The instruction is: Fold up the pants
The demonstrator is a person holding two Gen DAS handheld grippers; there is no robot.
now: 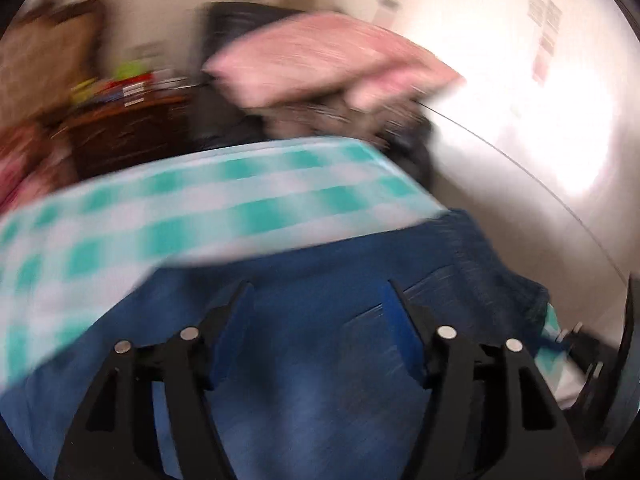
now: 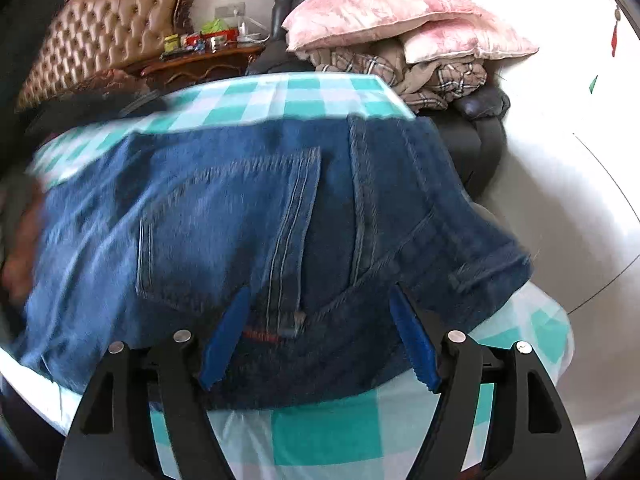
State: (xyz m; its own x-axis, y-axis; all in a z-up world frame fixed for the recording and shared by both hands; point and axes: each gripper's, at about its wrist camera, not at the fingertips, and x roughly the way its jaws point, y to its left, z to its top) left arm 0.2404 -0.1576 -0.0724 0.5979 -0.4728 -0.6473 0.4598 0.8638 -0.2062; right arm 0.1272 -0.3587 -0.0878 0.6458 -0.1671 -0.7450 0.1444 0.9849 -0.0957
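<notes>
Left wrist view, heavily blurred. Left gripper (image 1: 320,292) at lower centre of the frame, jaws standing well apart, nothing clamped; blue jeans (image 1: 304,340) fill the space under and between the fingers, but the pads do not press on the cloth. Jeans lie on a teal-and-white checked sheet (image 1: 160,216), which runs across the middle left of the frame. Pink pillow (image 1: 320,64) at upper centre, smeared.

Right wrist view, sharper. Right gripper (image 2: 320,304) at lower centre, jaws wide apart, gripping nothing. Its blue fingertips (image 2: 232,320) sit over the near part of the jeans (image 2: 248,208); whether they touch the fabric I cannot tell. Jeans cover the centre of the frame: back pocket left of centre, a long seam just right of centre, waistband toward the right. Checked sheet (image 2: 320,432) shows below and above the denim. Two pink pillows (image 2: 372,12) stacked on plaid bedding (image 2: 444,76) at upper right. Tufted headboard (image 2: 108,28) at upper left.
</notes>
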